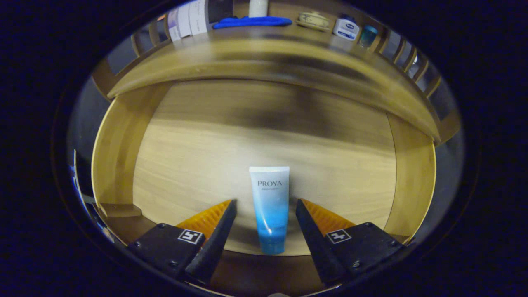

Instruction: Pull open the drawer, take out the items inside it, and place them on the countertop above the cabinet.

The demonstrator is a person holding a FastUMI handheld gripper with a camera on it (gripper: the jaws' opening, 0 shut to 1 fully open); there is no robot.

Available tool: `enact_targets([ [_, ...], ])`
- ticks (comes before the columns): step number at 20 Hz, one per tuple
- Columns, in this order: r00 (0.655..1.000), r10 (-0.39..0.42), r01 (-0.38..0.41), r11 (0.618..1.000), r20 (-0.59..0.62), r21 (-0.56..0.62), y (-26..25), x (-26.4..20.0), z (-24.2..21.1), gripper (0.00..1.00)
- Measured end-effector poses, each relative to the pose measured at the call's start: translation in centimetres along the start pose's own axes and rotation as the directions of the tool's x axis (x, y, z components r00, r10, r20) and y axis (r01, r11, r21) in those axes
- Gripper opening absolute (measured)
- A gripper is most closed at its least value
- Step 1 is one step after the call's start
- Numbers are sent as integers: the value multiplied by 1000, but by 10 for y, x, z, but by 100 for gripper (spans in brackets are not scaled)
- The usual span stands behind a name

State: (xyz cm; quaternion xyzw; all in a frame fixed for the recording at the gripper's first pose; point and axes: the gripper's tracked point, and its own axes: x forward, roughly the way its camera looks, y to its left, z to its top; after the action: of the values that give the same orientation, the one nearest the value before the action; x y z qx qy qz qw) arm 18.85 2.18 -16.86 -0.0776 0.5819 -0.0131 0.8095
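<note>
The wooden drawer point(119, 144) is pulled open below me. On its floor lies a white-to-blue squeeze tube point(269, 206), cap end toward me. My gripper point(266, 203) is open, one finger on each side of the tube's lower half, with a gap on both sides and neither finger touching it. The countertop point(264, 51) runs above the drawer, across the top of the cabinet.
On the countertop sit a blue cloth point(251, 22), white boxes point(187, 18), a white cylinder point(258, 7), a small patterned dish point(313, 20), a white jar with a blue label point(345, 29) and a teal cup point(367, 35). Wooden slats stand behind them.
</note>
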Motion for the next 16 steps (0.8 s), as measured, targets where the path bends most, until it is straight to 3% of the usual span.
enact_targets([
  [6,1000,10,-9,1000,-18,11,1,3,-1,71],
  [7,1000,5,-5,1000,-14,6,2,1,1,61],
  [10,1000,12,-12,1000,-2,-5,2,3,0,50],
  [16,996,59,-61,998,61,35,-5,-32,5,49],
])
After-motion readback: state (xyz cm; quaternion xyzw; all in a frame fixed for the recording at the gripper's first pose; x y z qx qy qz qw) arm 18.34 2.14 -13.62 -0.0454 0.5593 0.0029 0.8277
